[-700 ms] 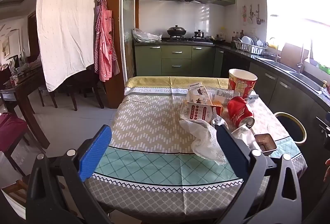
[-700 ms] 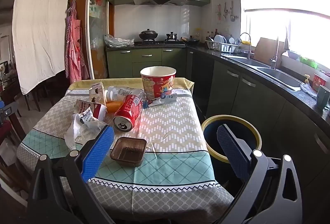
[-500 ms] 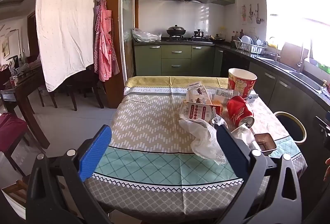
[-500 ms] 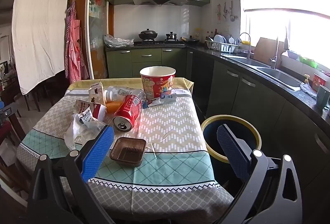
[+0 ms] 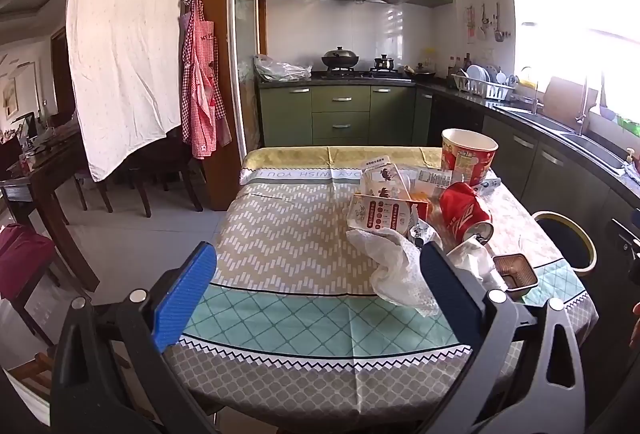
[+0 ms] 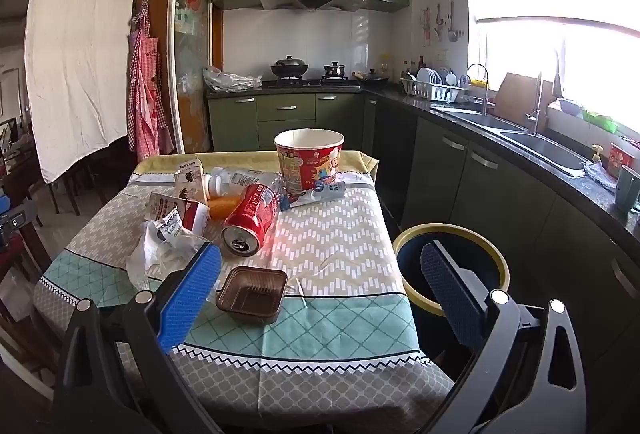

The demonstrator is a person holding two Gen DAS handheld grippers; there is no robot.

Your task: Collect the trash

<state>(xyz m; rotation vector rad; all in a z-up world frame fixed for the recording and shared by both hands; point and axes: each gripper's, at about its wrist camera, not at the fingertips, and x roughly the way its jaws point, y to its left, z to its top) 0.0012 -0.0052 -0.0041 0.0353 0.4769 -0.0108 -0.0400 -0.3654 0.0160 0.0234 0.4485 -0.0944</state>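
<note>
Nothing has shifted since a moment ago: left gripper point(image 5: 316, 288) and right gripper point(image 6: 320, 288) hover, fingers spread and empty, at the table's point(image 6: 340, 350) near edge. Trash sits mid-table; bin point(image 6: 450, 266) right. Next, probably reach for the brown tray point(image 6: 252, 295).

both the left tool point(image 5: 316, 286) and right tool point(image 6: 320, 286) have black frames, ribbed blue pads and silver screws.
</note>
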